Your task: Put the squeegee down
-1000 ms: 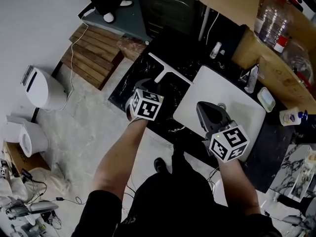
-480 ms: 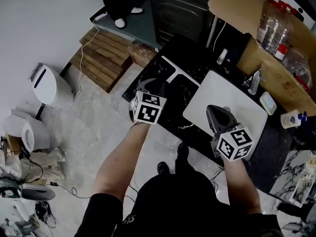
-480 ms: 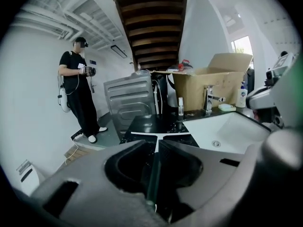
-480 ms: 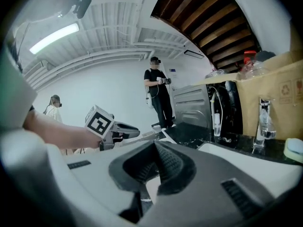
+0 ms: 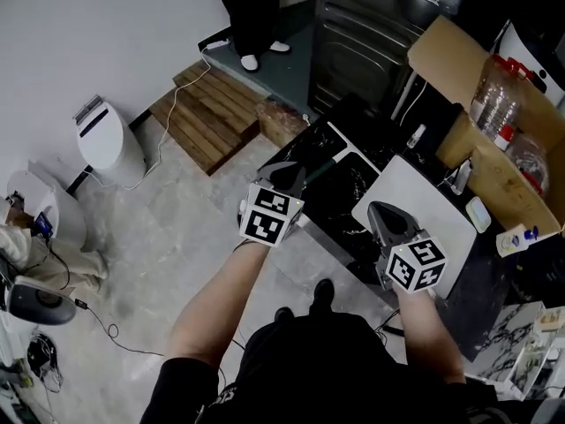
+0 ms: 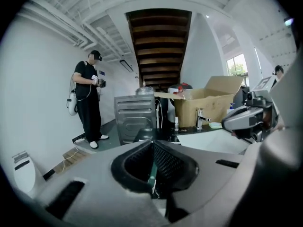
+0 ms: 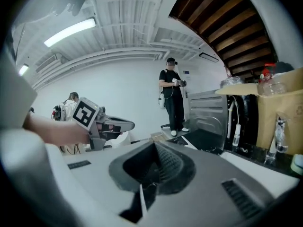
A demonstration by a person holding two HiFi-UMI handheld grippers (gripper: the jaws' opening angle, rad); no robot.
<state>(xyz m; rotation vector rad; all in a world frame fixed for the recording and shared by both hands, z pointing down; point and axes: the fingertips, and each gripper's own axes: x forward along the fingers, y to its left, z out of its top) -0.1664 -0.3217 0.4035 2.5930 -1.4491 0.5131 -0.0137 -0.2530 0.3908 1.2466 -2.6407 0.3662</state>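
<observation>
1. The squeegee (image 5: pixel 340 155), a pale T-shaped tool, lay flat on the black marble counter (image 5: pixel 346 193), toward that counter's left end. Neither gripper touched it.
2. The left gripper (image 5: pixel 290 175) hung above the counter's near edge, just short of the squeegee. Its jaws had just been closing and stood pressed together, gripping nothing. A thin green sliver (image 6: pixel 151 170) showed in the seam, and what it was could not be told.
3. The squeegee lay ahead of the left fingers and slightly to their right. Its handle seemed to run back toward that gripper, with the blade crosswise farther onto the counter. The head view was too small to be sure of this.
4. The right gripper (image 5: pixel 380 210) also had its jaws pressed together and empty. It hung over a white slab (image 5: pixel 428 193) on the counter's right part, farther from the squeegee than the left gripper.
5. Judged from this layout, the putting-down looked finished. The left hand was the nearer one for any further touch.
6. The counter's near edge dropped to the concrete floor (image 5: pixel 177 237), which gave open room on that side. A cardboard box (image 5: pixel 459 87) crowded the counter's far right.
</observation>
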